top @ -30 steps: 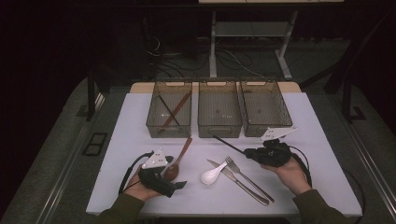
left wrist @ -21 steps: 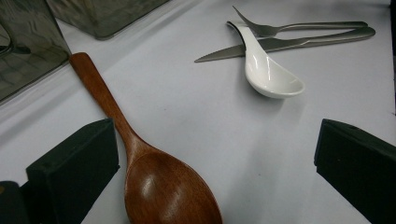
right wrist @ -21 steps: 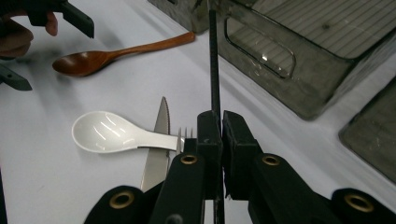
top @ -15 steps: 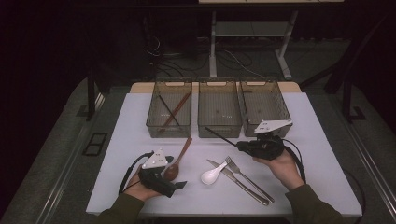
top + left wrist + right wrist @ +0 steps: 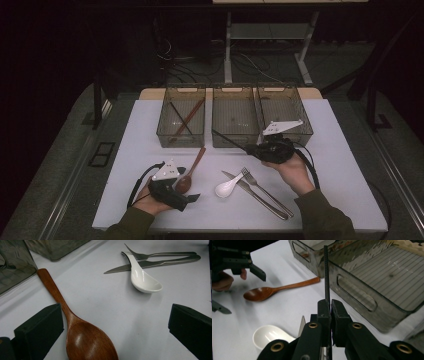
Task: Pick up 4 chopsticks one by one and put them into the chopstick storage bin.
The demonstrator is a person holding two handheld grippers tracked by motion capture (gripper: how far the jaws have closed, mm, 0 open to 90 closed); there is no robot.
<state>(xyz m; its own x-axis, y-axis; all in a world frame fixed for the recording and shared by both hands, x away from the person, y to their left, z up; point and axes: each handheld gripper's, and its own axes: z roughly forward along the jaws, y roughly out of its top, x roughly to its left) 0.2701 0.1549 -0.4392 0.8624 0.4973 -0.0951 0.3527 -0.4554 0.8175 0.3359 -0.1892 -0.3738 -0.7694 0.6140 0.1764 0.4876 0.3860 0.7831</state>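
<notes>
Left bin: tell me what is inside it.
The left bin holds a dark chopstick crossed with a reddish-brown wooden stick. Through the tinted walls, whether anything smaller lies on the bottom cannot be told.

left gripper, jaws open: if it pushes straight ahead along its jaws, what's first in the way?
Probably the brown wooden spoon: its bowl already lies between the open jaws of the left gripper, near one jaw. Beyond it, bare white table, then the white ceramic soup spoon. Depth is uncertain.
</notes>
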